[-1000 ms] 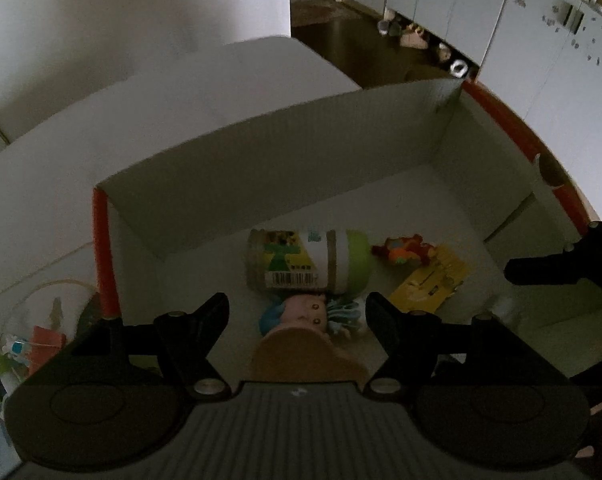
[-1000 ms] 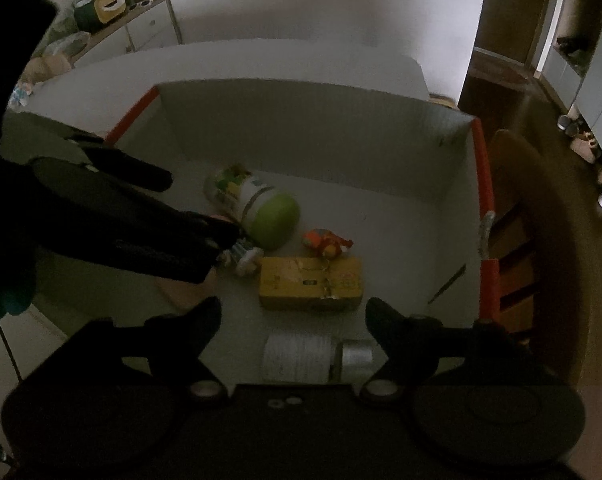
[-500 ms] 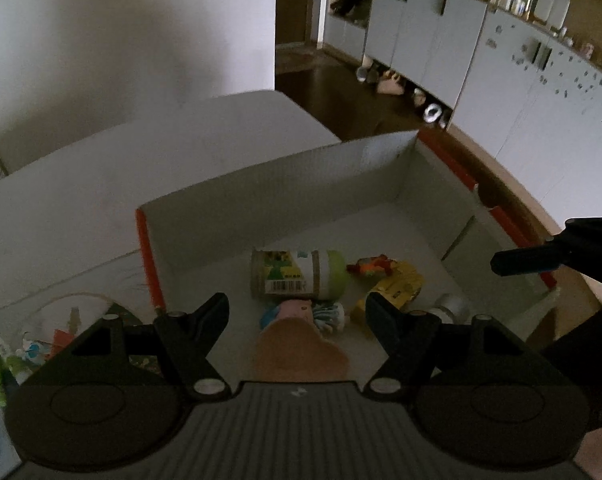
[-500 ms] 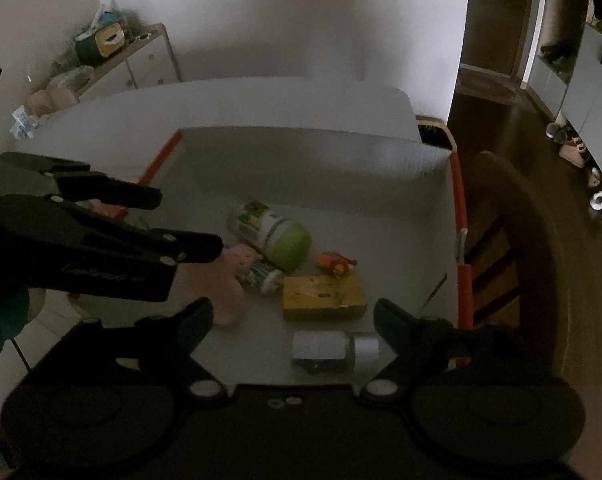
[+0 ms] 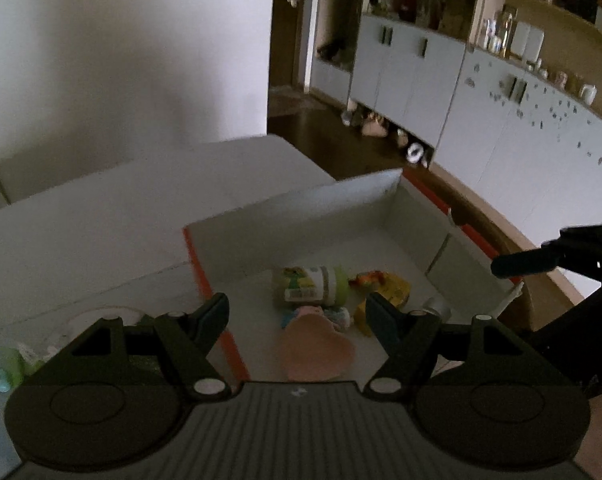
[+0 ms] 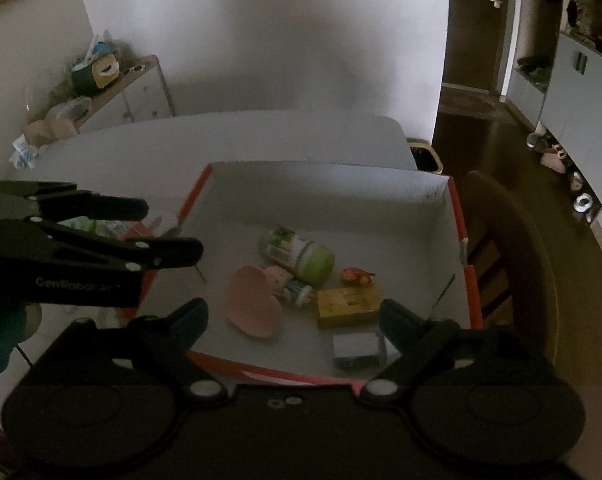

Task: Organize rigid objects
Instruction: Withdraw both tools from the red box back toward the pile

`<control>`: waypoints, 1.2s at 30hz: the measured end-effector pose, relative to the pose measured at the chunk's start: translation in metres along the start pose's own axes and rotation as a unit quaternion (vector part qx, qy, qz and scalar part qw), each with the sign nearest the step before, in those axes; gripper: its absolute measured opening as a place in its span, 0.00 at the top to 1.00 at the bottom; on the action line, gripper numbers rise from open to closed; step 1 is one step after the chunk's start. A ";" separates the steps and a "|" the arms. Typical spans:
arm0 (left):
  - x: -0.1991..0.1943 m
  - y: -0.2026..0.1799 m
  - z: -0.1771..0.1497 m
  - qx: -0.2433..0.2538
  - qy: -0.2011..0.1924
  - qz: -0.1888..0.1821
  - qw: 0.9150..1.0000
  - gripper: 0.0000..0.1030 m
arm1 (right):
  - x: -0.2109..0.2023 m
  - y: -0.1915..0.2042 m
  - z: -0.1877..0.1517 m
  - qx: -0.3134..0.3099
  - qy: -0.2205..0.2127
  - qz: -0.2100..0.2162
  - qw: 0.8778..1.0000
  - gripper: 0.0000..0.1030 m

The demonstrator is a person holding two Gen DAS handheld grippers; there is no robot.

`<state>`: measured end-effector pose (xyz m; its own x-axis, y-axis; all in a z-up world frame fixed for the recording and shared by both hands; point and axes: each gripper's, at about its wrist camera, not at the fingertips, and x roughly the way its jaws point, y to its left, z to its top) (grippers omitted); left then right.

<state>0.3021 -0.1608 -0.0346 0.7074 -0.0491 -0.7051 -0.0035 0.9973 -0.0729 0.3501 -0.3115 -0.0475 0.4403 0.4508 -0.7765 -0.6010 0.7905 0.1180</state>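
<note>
A white cardboard box with orange edges (image 5: pixel 301 216) (image 6: pixel 325 192) stands on the white table. In it lie a green-capped bottle (image 5: pixel 311 290) (image 6: pixel 297 256), a pink heart-shaped dish (image 5: pixel 315 348) (image 6: pixel 253 306), a small doll (image 5: pixel 333 314) (image 6: pixel 289 284), an orange toy (image 6: pixel 357 276), a yellow box (image 6: pixel 349 304) and a white roll (image 6: pixel 359 350). My left gripper (image 5: pixel 297 312) is open and empty, high above the box's near left edge. My right gripper (image 6: pixel 293 314) is open and empty, high above the box's near side.
Small items and a round plate (image 5: pixel 101 316) lie on the table left of the box. A wooden chair (image 6: pixel 513 264) stands right of the box. A low cabinet with clutter (image 6: pixel 113 88) is at the back left. White cupboards (image 5: pixel 481 104) line the far wall.
Both grippers have risen and pulled back from the box, so the box and its contents look smaller and farther. Both stay open and empty. The objects in the box have not moved.
</note>
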 end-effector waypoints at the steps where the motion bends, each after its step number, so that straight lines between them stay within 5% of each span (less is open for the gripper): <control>1: -0.005 0.003 -0.001 0.001 -0.006 -0.002 1.000 0.27 | -0.003 0.004 0.000 0.003 -0.005 -0.001 1.000 0.09; 23: -0.063 0.088 -0.040 0.012 -0.044 -0.033 0.998 0.20 | -0.012 0.105 -0.004 0.055 -0.076 0.006 0.996 0.02; 36: -0.061 0.178 -0.076 -0.024 -0.042 0.014 0.999 0.19 | 0.029 0.171 0.003 0.040 -0.055 0.027 0.997 0.02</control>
<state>0.2044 0.0159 -0.0586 0.7632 -0.0139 -0.6460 -0.0569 0.9944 -0.0887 0.2625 -0.1622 -0.0481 0.4830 0.5325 -0.6951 -0.5719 0.7930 0.2101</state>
